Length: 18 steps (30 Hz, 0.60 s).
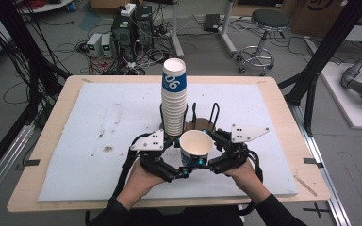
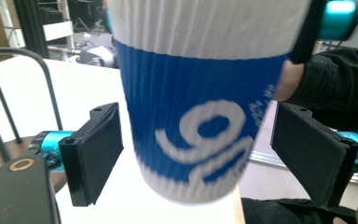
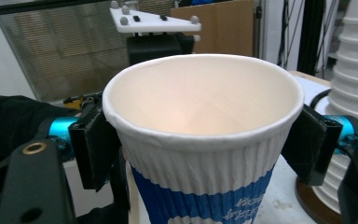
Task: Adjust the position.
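Observation:
A single blue-and-white ribbed paper cup (image 1: 196,147) stands upright in the air near the table's front, between both grippers. My right gripper (image 1: 206,149) is shut on it just under the rim, both pads (image 3: 95,149) pressing the white band of the cup (image 3: 200,154). My left gripper (image 1: 189,165) is open around the lower blue part of the cup (image 2: 191,116), with a gap on each side of its pads (image 2: 98,156). Just behind stands a tall stack of the same cups (image 1: 174,96), also at the right edge of the right gripper view (image 3: 356,88).
The stack sits in a black wire holder (image 1: 213,113) on a brown base (image 1: 202,124). A white mat (image 1: 99,136) covers the wooden table (image 1: 56,101). Beyond the table are computer boxes (image 1: 122,28), cables and a stool (image 1: 268,21).

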Available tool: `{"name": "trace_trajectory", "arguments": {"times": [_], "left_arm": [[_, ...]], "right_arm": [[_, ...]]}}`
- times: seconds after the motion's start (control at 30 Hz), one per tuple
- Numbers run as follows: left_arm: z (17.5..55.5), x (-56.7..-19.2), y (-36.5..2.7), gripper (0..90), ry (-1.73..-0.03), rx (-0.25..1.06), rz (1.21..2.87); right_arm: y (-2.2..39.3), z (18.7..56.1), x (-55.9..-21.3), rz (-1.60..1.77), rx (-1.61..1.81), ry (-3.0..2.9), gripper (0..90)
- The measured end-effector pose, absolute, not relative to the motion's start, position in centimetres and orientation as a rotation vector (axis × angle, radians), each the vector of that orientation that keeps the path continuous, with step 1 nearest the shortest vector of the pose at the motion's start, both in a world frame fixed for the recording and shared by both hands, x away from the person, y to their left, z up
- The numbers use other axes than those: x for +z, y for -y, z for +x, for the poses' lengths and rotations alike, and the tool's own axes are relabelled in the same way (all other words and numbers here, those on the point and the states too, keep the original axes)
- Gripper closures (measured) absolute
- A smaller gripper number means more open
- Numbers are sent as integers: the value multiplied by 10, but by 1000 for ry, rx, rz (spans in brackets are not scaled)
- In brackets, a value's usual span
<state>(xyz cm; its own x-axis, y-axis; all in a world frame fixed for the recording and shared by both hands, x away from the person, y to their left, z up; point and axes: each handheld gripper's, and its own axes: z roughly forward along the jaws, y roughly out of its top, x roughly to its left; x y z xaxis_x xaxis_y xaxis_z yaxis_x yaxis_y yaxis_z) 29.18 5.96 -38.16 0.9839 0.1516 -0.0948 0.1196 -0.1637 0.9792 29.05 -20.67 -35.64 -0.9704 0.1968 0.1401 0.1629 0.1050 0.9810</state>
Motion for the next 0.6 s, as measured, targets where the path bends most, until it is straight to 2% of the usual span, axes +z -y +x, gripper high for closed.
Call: {"name": "trace_trajectory", "arguments": {"times": [0.2,0.6], "left_arm": [[289,-378,-86,155,-258,125,1768],[284,-383,-151,155,-442,324,1724]], "right_arm": [[214,295,-357,409,2025,-2301,220],[226,302,-358,488,1998,-2260,219]]}}
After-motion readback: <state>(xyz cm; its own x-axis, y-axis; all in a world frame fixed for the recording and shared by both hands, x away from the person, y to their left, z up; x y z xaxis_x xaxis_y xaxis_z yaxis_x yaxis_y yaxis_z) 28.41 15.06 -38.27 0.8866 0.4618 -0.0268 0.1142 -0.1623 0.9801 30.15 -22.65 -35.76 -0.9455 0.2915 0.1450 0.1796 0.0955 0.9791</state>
